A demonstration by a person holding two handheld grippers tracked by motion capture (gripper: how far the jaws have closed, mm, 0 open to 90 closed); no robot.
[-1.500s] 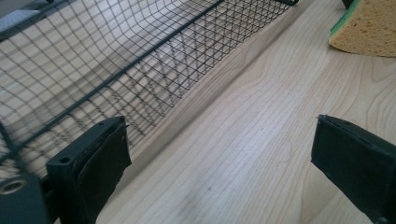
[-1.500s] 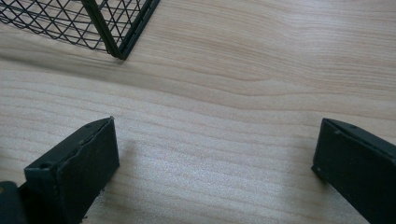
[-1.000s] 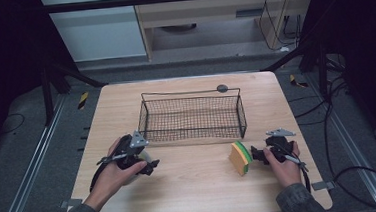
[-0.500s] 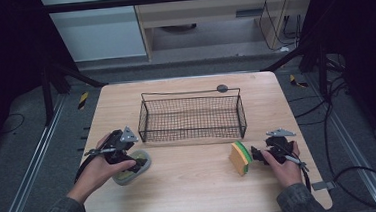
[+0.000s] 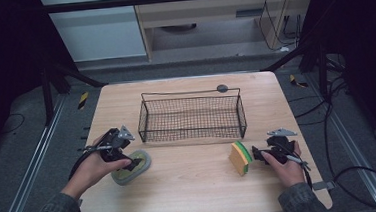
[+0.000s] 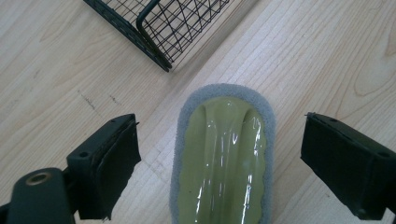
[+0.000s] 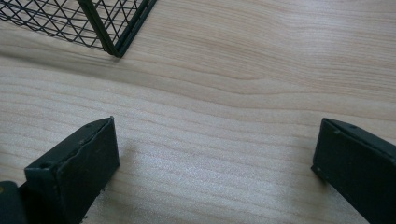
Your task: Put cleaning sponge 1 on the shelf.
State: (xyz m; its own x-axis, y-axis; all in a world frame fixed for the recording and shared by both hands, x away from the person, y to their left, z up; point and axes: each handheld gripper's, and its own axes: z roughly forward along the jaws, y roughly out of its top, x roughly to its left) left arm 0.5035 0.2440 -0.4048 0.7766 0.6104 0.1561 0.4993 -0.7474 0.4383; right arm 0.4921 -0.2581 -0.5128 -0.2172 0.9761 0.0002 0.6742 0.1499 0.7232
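Observation:
A green scrubbing pad [image 5: 123, 176] with a grey foam rim lies flat on the wooden table [image 5: 191, 186], at the front left. My left gripper [image 5: 135, 163] hovers just over it. In the left gripper view the pad [image 6: 224, 158] lies between the jaws of the left gripper [image 6: 219, 119], which have just been closing and stand clear of its sides. A yellow and green sponge [image 5: 239, 157] stands on edge at the front right. My right gripper [image 5: 256, 154] is open beside it. In the right gripper view bare wood lies between the wide jaws of the right gripper [image 7: 218, 122].
A black wire basket [image 5: 190, 93] stands in the middle of the table; its corner shows in the left gripper view [image 6: 154, 28] and the right gripper view [image 7: 102, 23]. A small dark round object [image 5: 222, 88] lies behind it. Cables trail off the table's right side.
My left hand has drawn back to the left and slightly up, and the green pad it covered now shows under the jaws. The right hand and the sponge have not moved.

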